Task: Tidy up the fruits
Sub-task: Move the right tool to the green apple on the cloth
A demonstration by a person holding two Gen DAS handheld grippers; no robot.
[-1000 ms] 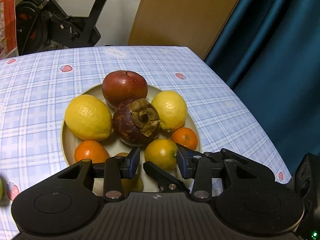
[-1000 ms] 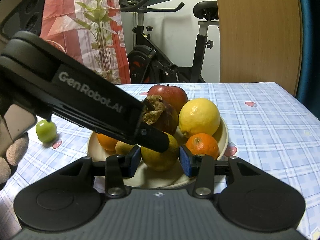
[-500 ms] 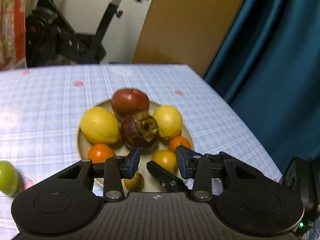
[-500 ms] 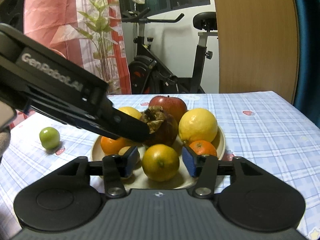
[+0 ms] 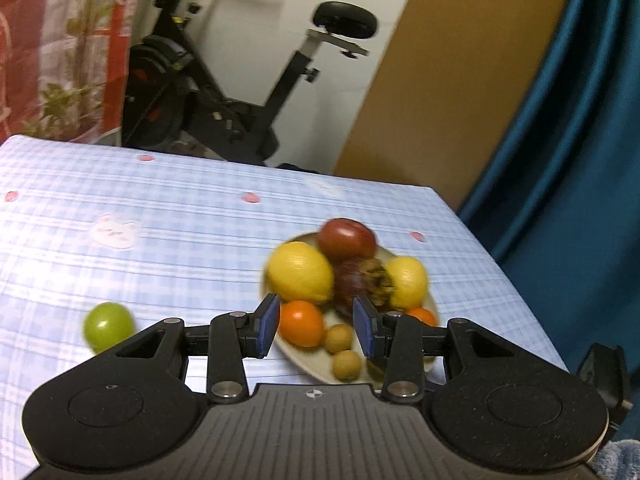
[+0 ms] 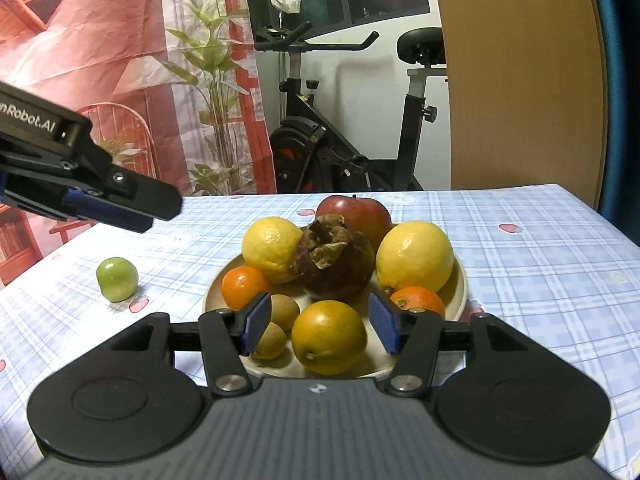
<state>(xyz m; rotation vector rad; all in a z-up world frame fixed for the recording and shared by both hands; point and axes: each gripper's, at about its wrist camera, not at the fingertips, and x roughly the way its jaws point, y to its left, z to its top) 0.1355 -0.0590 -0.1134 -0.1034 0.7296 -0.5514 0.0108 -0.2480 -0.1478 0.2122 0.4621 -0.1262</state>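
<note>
A beige plate (image 6: 460,280) on the checked tablecloth holds a red apple (image 6: 356,210), two lemons (image 6: 414,256), a dark mangosteen (image 6: 334,262), small oranges (image 6: 242,286), a larger orange (image 6: 328,336) and two small brown fruits (image 6: 284,312). A green fruit (image 6: 117,278) lies alone on the cloth left of the plate. My right gripper (image 6: 318,322) is open and empty, low at the plate's near rim around the larger orange. My left gripper (image 5: 316,324) is open and empty, raised above the table; it also shows in the right wrist view (image 6: 120,200). The left wrist view shows the plate (image 5: 308,364) and green fruit (image 5: 108,326), blurred.
The table's right edge (image 5: 500,264) runs beside a teal curtain (image 5: 568,160). An exercise bike (image 6: 340,140), a plant (image 6: 216,120) and a wooden panel (image 6: 520,80) stand beyond the far edge.
My left gripper has lifted away from the plate and swung up and to the left, empty. My right gripper has drawn back slightly. The larger orange rests on the plate.
</note>
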